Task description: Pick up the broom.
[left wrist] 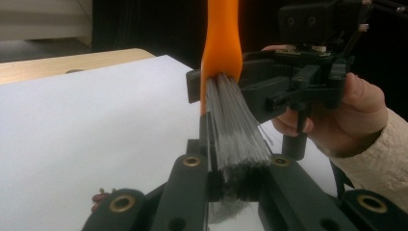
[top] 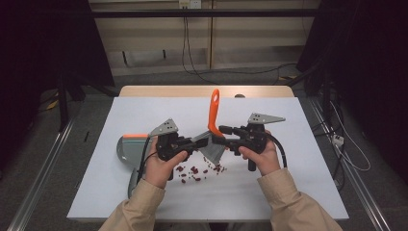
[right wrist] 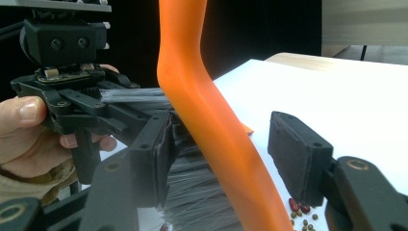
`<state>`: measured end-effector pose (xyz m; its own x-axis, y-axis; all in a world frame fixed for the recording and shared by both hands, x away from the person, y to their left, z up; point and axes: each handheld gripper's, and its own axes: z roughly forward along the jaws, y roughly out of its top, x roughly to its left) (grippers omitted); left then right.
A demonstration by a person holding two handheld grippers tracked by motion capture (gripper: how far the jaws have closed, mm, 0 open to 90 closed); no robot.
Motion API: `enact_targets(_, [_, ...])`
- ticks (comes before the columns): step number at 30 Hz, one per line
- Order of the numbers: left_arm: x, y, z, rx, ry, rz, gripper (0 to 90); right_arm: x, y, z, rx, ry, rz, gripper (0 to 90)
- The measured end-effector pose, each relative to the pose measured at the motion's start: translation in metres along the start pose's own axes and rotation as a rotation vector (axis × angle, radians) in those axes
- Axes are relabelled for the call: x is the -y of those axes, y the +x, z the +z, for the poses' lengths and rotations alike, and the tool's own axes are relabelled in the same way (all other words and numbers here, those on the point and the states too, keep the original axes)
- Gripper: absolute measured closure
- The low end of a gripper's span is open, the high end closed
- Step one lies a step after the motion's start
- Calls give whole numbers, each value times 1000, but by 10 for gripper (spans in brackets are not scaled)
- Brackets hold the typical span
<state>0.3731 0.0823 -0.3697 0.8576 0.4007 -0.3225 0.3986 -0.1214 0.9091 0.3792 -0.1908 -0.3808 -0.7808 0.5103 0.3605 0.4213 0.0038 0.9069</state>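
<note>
Far left on the white sheet (top: 144,110) lies the grey dustpan (top: 126,150) with its orange edge, flat on the table and just beside the left forearm. Moving in, the left gripper (top: 198,142) sits low over the sheet, and its jaws are pressed tight together on the grey bristles (left wrist: 235,130) of the brush (top: 213,126); the left gripper view looks straight along those jaws and shows the bristle bundle squeezed between them, fanning out toward the orange handle (left wrist: 221,38). So the brush hangs above the middle of the sheet, bristle end down and slightly left, handle rising upright toward the far edge. Beneath it, a scatter of small dark red beans (top: 195,172) lies loose on the sheet, near both hands. On to the right: the right gripper (top: 222,131) reaches in from the other side at the base of the handle. Its jaws stand apart, one on either side of the orange handle (right wrist: 211,125); the right gripper view shows the right-hand pad clearly off the handle with white sheet visible in the gap, while the other pad sits against the bristles. No grip there. The right hand (top: 260,156) holds its tool level, just above the sheet.
</note>
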Motion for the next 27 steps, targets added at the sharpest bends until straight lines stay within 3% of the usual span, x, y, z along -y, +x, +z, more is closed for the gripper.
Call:
enact_targets(9, [1,0,2,9,5,0,847,3,-1,-1,-27,36,-14,505])
enact_targets(17, [0,3,-1,5,-16,-2,847,2,-1,-9,-63,60,12,668])
enact_targets(19, [0,4,0,9,-15,-2,845,2,2,-10,-51,79,0,680])
enact_targets(22, [0,5,0,9,-27,0,813,0,5,-11,-32,108,-2,691])
enact_targets(27, [-1,6,-3,-25,-43,13,696,-2,4,-18,-22,100,-5,693])
